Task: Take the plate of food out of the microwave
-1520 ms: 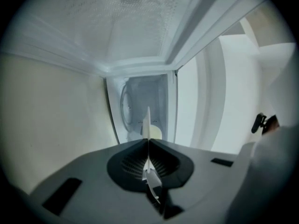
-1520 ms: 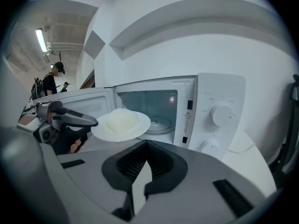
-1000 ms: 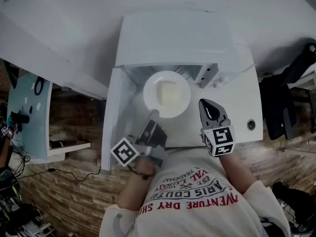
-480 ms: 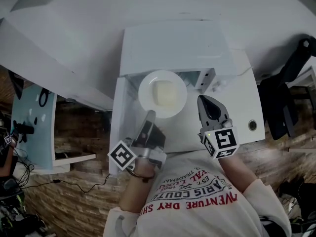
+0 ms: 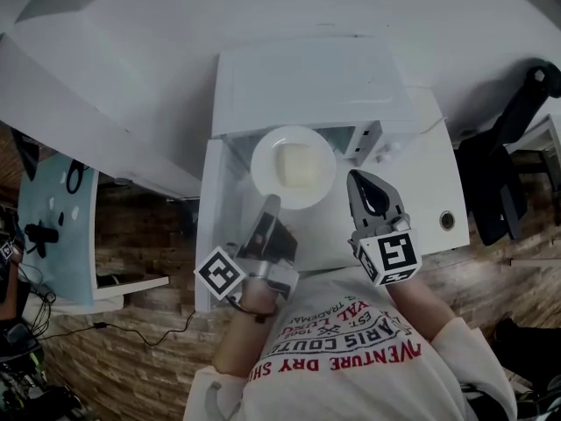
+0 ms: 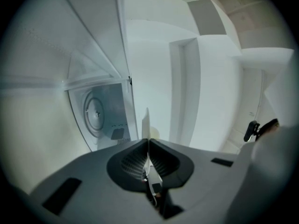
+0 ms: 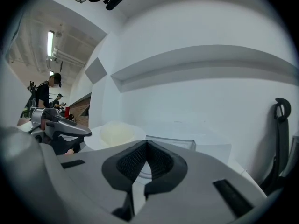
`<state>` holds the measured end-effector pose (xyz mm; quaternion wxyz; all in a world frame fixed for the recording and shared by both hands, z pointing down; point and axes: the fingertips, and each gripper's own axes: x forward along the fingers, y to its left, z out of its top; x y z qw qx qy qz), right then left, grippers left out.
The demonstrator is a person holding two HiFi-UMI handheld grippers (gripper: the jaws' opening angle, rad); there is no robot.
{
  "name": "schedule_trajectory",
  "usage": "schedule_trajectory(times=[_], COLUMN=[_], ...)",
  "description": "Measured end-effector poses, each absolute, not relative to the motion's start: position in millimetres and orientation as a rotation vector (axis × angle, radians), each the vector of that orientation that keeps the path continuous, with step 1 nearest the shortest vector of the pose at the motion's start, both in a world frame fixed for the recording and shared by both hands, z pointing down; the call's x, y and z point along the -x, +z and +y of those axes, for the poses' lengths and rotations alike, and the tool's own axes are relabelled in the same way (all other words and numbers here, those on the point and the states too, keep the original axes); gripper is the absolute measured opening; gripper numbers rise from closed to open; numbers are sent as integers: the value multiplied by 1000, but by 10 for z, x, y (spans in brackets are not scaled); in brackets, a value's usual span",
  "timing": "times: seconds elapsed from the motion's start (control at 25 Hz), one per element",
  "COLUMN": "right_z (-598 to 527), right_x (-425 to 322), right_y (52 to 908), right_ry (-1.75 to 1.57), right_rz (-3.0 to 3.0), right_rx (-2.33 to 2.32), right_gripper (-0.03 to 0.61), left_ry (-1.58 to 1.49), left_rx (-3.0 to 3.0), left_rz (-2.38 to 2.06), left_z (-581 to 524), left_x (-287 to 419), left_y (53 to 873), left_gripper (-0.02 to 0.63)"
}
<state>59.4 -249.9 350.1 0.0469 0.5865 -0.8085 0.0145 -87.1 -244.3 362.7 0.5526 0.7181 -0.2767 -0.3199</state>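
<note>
The rim of the white plate [image 5: 261, 158] is gripped by the left gripper [image 5: 269, 205]. In the left gripper view the jaws are seen pressed together on the thin edge of the plate [image 6: 145, 125], which stands out straight ahead of the left gripper [image 6: 147, 144]. A pale yellow block of food [image 5: 298, 165] is carried in the middle of the plate, beyond the jaw tips.

The plate is held at the mouth of the white microwave [image 5: 307, 77], just in front of the cavity. The open door [image 5: 210, 235] is found to the left of the left gripper. Ahead and to the left of the jaws, the round turntable [image 6: 95, 114] is seen inside the cavity.

The right gripper [image 5: 361, 182] is kept just to the right of the plate, apart from it. Its jaws are closed with tips touching, and nothing is held between them [image 7: 145, 146]. From this gripper the plate [image 7: 96, 141] and the food [image 7: 117, 132] are seen ahead and to the left, and the left gripper [image 7: 60, 129] further left.
</note>
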Motion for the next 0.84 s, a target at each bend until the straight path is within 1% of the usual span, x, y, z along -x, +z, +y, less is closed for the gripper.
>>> schedule_trajectory(times=[0.84], right_z=[-2477], right_x=[-884], right_y=[3629], right_ry=[76], right_rz=[-2438], right_rx=[-1770], right_gripper=[3], left_ry=[-731], left_rx=[-1658], left_rz=[-648], left_z=[-2450], left_x=[524], left_y=[3705], left_gripper=[15])
